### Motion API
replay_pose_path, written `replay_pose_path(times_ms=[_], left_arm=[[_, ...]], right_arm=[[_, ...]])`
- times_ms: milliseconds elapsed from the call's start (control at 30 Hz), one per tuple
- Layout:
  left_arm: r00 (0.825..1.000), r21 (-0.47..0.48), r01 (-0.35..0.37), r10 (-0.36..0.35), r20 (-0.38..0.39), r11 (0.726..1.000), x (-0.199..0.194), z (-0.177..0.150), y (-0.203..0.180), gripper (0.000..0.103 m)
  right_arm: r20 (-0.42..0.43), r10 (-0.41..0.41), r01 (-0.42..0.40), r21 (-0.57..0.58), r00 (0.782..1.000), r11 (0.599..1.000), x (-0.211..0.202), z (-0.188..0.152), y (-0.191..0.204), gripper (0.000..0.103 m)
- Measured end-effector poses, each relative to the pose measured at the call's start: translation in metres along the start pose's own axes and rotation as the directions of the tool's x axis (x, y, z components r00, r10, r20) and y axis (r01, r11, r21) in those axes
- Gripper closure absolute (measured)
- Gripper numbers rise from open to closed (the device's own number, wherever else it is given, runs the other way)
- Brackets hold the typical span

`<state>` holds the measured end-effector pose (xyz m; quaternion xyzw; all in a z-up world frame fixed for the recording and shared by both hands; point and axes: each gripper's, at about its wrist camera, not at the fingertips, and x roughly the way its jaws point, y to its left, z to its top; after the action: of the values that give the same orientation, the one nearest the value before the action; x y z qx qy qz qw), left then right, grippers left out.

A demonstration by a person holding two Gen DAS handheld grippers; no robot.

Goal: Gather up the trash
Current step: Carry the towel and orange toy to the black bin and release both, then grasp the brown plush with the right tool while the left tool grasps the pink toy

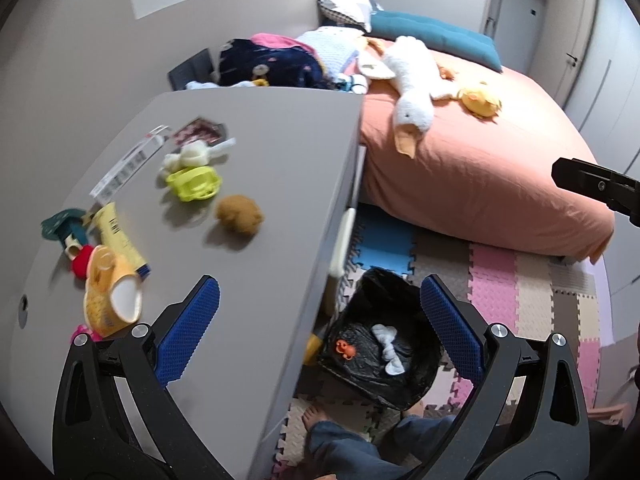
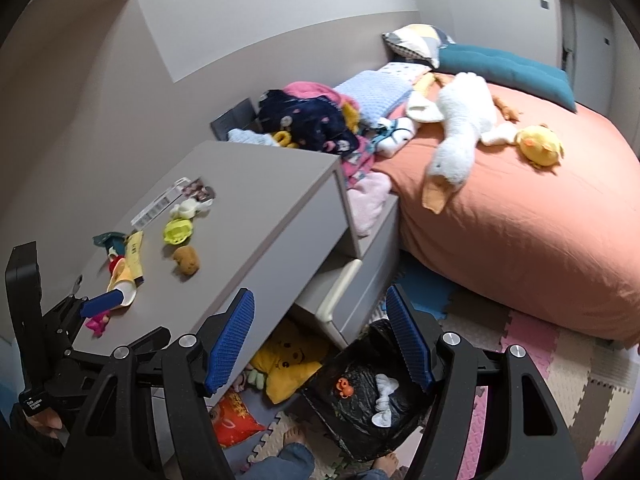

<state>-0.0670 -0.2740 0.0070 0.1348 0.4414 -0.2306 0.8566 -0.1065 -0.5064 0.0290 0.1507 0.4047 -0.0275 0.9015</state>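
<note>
Black plastic lines the trash bin [image 1: 380,344] on the floor mat beside the desk [image 1: 256,152], its mouth turned upward. Both the left gripper [image 1: 320,328] and right gripper [image 2: 320,340] are spread above it, nothing pinched.

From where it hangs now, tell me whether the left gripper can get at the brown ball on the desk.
Probably yes: the left gripper is open and empty, and bare desk lies before the brown ball.
</note>
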Motion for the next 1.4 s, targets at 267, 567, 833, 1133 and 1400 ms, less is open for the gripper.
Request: replay_pose_path(times_ms=[267, 567, 833, 1133, 1400], left_arm=[[0.999, -0.075, -0.054, 0.053, -0.013, 0.996, -0.004, -0.013, 0.044, 0.006], [0.995, -0.141, -0.097, 0.093, -0.029, 0.985, -0.008, -0.027, 0.085, 0.006], [0.991, -0.215, -0.133, 0.127, -0.041, 0.967, -0.007, -0.041, 0.123, 0.006], [0.984, -0.284, -0.177, 0.161, -0.081, 0.942, -0.003, -0.062, 0.170, 0.006], [0.977, -0.349, -0.206, 0.172, -0.126, 0.914, 0.008, -0.080, 0.207, 0.006]], right_arm=[[-0.038, 0.050, -0.053, -0.065, 0.998, 0.996, 0.024, 0.006, 0.041, 0.034], [-0.080, 0.096, -0.105, -0.129, 0.992, 0.986, 0.049, 0.012, 0.084, 0.034], [-0.115, 0.116, -0.136, -0.186, 0.987, 0.973, 0.070, 0.015, 0.119, 0.034], [-0.166, 0.125, -0.162, -0.229, 0.978, 0.960, 0.104, 0.014, 0.156, 0.034], [-0.207, 0.113, -0.165, -0.254, 0.972, 0.953, 0.138, 0.012, 0.176, 0.034]])
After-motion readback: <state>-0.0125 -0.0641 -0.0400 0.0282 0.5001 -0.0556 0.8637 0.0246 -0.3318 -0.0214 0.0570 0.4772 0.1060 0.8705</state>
